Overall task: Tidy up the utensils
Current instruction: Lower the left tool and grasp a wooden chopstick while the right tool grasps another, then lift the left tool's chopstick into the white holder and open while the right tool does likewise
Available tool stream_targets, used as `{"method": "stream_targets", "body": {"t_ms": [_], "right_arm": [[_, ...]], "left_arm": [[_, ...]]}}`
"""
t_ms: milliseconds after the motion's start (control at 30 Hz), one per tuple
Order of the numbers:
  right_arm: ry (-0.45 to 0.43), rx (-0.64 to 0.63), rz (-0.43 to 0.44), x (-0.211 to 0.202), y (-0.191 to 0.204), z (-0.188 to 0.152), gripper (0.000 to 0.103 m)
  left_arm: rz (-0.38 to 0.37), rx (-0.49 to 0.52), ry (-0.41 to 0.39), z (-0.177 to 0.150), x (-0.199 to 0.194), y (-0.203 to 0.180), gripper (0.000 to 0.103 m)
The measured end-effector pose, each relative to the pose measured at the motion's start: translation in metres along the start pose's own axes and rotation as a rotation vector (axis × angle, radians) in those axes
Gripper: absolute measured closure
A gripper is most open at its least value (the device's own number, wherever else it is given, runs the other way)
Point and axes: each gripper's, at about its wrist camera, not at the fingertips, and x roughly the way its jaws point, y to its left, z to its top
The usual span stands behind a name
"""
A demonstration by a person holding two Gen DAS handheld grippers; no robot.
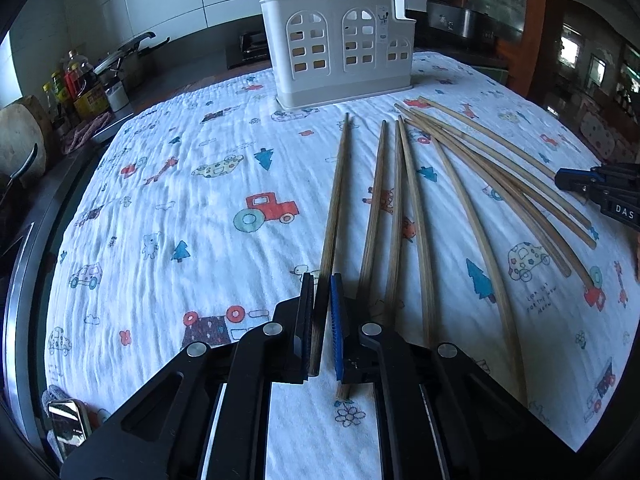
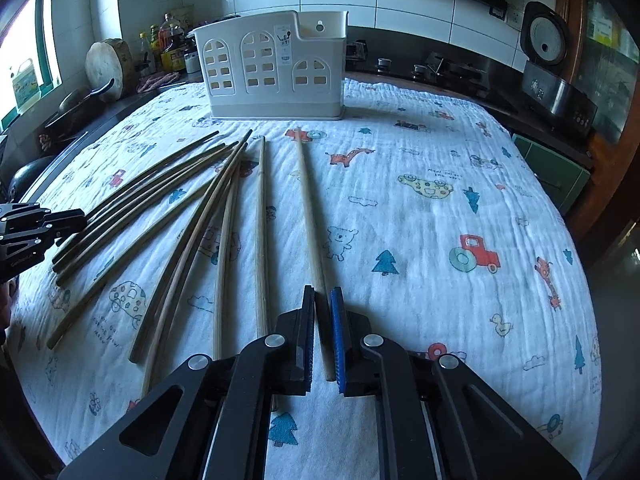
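Landmark: white utensil holder (image 1: 340, 56) with arched cut-out windows stood upright at the far edge of the printed cloth (image 1: 208, 216); all places below are given from it.
Cloth: white, patterned with tractors, trees and cars; it covered the whole work surface on the near side of the holder.
Left gripper (image 1: 321, 320): jaws closed on the thick end of one chopstick, black pad on one side and blue ribbed pad on the other, both pressing the wood.
Left chopstick (image 1: 338, 184): dark wood, ran from the jaws straight toward the holder, its thin tip lying just short of the holder's base.
Right gripper (image 2: 321, 332): jaws clamped on the butt end of a paler chopstick, which sat tight between the pads.
Right chopstick (image 2: 308, 208): lay along the cloth pointing at the holder, tip near the holder's front right corner but apart from it.
Loose chopsticks (image 2: 168, 208): a fan of several lay on the cloth in front of the holder, between the two held ones; thin tips converged toward the holder, thick ends spread toward the cameras. Some crossed or touched; exact count could not be told.
Lift: could not tell whether either held chopstick was clear of the cloth.
Holder contents: inside not visible from either view.
Behind the holder: dark countertop (image 2: 460, 80) and white tiled wall (image 2: 420, 4).
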Motion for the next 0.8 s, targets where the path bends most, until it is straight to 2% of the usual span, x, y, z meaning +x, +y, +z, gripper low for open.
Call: {"method": "stream_targets", "body": {"t_ms": [200, 500, 667, 800], "right_arm": [[-0.071, -0.002, -0.014, -0.026, 0.004, 0.006, 0.096], [-0.263, -0.032, -0.032, -0.091, 0.011, 0.049, 0.096], [-0.284, -0.095, -0.044, -0.103, 0.017, 0.086, 0.096], [-0.255, -0.121, -0.022, -0.103, 0.015, 0.123, 0.096]], "left_arm": [[-0.017, -0.028, -0.052, 0.006, -0.024, 0.004, 0.097], [-0.066, -0.070, -0.199, 0.034, -0.081, 0.013, 0.098], [-0.062, -0.052, -0.236, 0.058, -0.092, 0.015, 0.098], [-0.086, -0.061, -0.236, 0.082, -0.094, 0.023, 0.098]]}}
